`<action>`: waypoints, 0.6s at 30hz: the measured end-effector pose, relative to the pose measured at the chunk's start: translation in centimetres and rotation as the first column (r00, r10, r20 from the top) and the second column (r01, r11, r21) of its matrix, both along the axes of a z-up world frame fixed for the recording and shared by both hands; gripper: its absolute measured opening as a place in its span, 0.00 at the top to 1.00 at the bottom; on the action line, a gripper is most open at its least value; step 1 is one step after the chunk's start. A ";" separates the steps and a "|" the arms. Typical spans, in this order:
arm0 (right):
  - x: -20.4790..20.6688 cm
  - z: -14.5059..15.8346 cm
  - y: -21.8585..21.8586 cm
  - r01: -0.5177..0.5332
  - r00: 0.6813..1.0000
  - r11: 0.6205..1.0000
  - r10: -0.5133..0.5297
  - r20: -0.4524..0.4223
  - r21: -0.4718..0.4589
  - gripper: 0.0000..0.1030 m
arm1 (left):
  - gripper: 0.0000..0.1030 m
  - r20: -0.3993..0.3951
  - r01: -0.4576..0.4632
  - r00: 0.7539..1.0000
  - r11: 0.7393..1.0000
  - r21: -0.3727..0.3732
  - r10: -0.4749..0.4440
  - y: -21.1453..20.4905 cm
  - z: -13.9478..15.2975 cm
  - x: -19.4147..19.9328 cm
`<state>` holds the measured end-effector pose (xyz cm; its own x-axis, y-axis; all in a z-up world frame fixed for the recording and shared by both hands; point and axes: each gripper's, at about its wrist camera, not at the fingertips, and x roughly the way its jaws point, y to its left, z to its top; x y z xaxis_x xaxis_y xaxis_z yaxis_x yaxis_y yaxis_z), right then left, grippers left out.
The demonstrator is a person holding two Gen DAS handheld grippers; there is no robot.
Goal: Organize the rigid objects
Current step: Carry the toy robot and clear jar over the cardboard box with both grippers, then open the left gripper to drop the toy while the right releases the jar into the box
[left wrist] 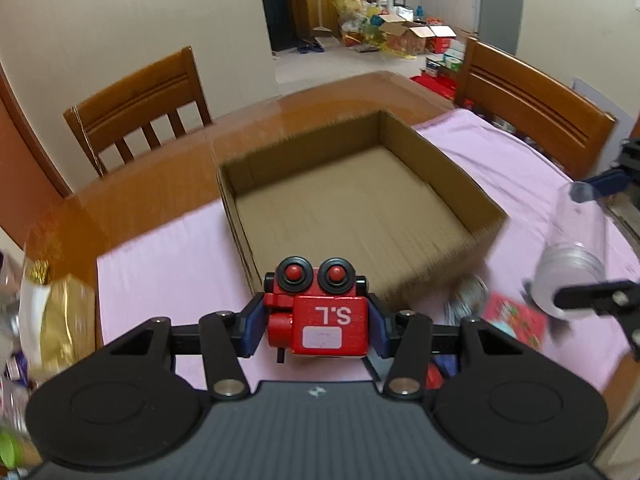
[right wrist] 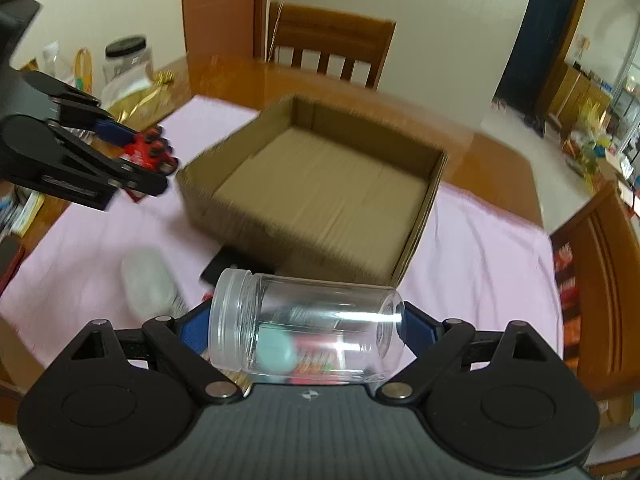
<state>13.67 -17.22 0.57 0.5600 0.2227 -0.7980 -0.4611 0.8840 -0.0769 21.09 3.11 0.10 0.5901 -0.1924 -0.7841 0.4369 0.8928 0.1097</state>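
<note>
My left gripper (left wrist: 316, 320) is shut on a red toy robot (left wrist: 320, 316) marked "S.L", held in the air just short of the near wall of an open, empty cardboard box (left wrist: 404, 144). My right gripper (right wrist: 308, 332) is shut on a clear plastic jar (right wrist: 308, 328), held sideways above the pink cloth, near the box's (right wrist: 420, 216) near corner. The jar also shows in the left wrist view (left wrist: 572, 252) at the right. The left gripper with the robot (right wrist: 150, 148) shows at the left of the right wrist view.
The box sits on a pink cloth (left wrist: 500, 160) over a wooden table (left wrist: 168, 168). Small items (left wrist: 514, 320) lie on the cloth below the grippers, blurred. A gold bag (left wrist: 60, 320), a black-lidded jar (right wrist: 128, 60) and clutter stand at the table's left. Wooden chairs (left wrist: 140, 108) flank the table.
</note>
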 end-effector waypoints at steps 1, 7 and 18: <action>0.7 0.3 -0.1 -0.002 1.000 1.000 0.002 0.011 0.004 0.08 | 0.51 0.000 -0.007 1.000 1.000 -0.005 0.007 -0.4 -0.1 1.0; 4.4 0.8 -0.6 -0.021 0.999 1.000 0.020 0.039 0.021 0.08 | 0.51 -0.029 -0.054 0.998 0.999 0.004 0.054 -2.3 -2.0 7.5; 8.2 0.0 -2.2 -0.012 1.000 1.000 0.012 0.024 0.025 0.08 | 0.13 0.031 -0.143 0.989 0.989 0.043 0.142 -3.6 -4.5 13.2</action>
<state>21.82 -19.46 0.52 0.5758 0.2494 -0.7786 -0.4699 0.8803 -0.0655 34.31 -0.46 -4.38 0.6303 -0.0697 -0.7732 0.3020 0.9395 0.1615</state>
